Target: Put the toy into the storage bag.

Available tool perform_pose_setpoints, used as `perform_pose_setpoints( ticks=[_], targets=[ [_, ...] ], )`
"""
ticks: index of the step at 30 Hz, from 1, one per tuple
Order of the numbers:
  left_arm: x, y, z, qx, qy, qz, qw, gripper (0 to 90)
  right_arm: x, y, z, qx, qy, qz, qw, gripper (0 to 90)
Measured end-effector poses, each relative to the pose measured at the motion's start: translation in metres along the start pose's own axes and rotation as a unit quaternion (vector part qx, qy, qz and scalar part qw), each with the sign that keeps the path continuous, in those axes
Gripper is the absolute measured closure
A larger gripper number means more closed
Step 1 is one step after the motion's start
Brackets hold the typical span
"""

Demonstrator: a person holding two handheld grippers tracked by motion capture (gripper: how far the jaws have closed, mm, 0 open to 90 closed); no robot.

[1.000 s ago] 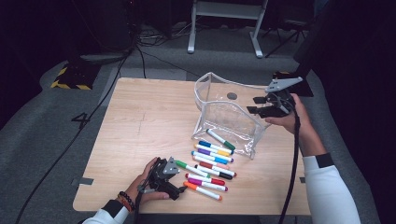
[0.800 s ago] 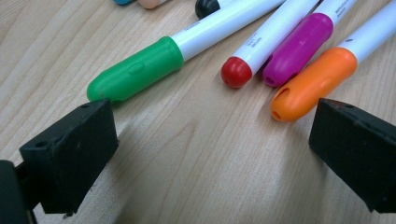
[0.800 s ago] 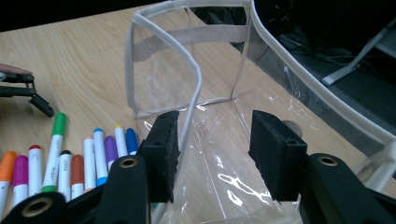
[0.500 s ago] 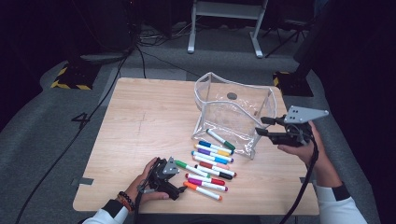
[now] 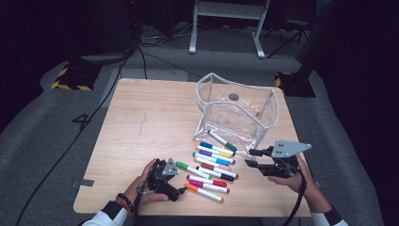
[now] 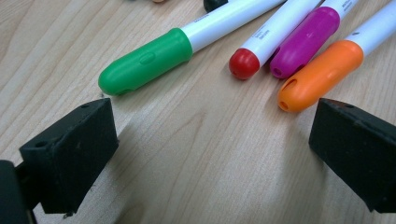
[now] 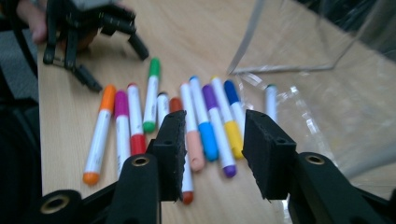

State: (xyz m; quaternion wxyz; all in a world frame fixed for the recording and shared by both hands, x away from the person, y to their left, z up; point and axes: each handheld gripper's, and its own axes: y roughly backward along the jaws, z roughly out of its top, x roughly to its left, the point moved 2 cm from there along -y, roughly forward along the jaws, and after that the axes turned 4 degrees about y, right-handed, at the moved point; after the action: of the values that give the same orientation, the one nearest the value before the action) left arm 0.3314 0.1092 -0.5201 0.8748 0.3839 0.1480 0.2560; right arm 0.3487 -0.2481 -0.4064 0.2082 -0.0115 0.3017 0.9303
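High view has us at the wooden table (image 5: pixel 155 117) with a row of markers laid out in front of a clear plastic pouch (image 5: pixel 235 115) that stands open near the far right. Our left gripper (image 5: pixel 175 181) sits low at the near edge, jaws spread wide and empty, just beside the cap ends of the green marker (image 6: pixel 144 61) and the orange marker (image 6: pixel 322 74). In the left gripper view those two caps lie right ahead of the jaws, with a red marker (image 6: pixel 245 63) and a magenta marker (image 6: pixel 306 39) between them, all packed close.

Our right gripper (image 5: pixel 252 158) hovers off the other end of the row, jaws parted and holding nothing, and its view lines up roughly on the peach-capped marker (image 7: pixel 194 144) and the blue one (image 7: pixel 205 130).

Where could this go wrong? We reckon the crowding is the big one. The pens touch or nearly touch, so closing on one could pinch a neighbour too, or nudge the round barrels so they roll out of line. The left jaws sit so wide that they straddle several caps at once. The pouch also looks floppy, so dropping a pen against its rim might fold the wall in or tip it.
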Motion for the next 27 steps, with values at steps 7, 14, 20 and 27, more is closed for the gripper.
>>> perform_pose_setpoints(
  ticks=[7, 14, 20, 27],
  targets=[
    [0.0, 0.0, 0.0, 0.0, 0.0, 0.0, 1.0, 1.3, 0.014, -0.043, -0.027, 0.046, 0.003, 0.043, 0.998, 65.7],
    [-0.001, 0.0, 0.0, 0.0, 0.001, 0.003, 1.0, 1.4, 0.026, -0.07, -0.035, 0.063, 0.014, 0.074, 0.9951, 69.6],
    [-0.007, -0.002, 0.001, 0.0, -0.004, -0.004, 1.0, 1.4, 0.033, -0.081, -0.037, 0.074, 0.026, 0.087, 0.9931, 71.0],
    [-0.007, -0.002, 0.001, 0.0, -0.005, -0.006, 1.0, 1.3, 0.031, -0.09, -0.041, 0.09, 0.023, 0.084, 0.9922, 70.9]
  ],
)
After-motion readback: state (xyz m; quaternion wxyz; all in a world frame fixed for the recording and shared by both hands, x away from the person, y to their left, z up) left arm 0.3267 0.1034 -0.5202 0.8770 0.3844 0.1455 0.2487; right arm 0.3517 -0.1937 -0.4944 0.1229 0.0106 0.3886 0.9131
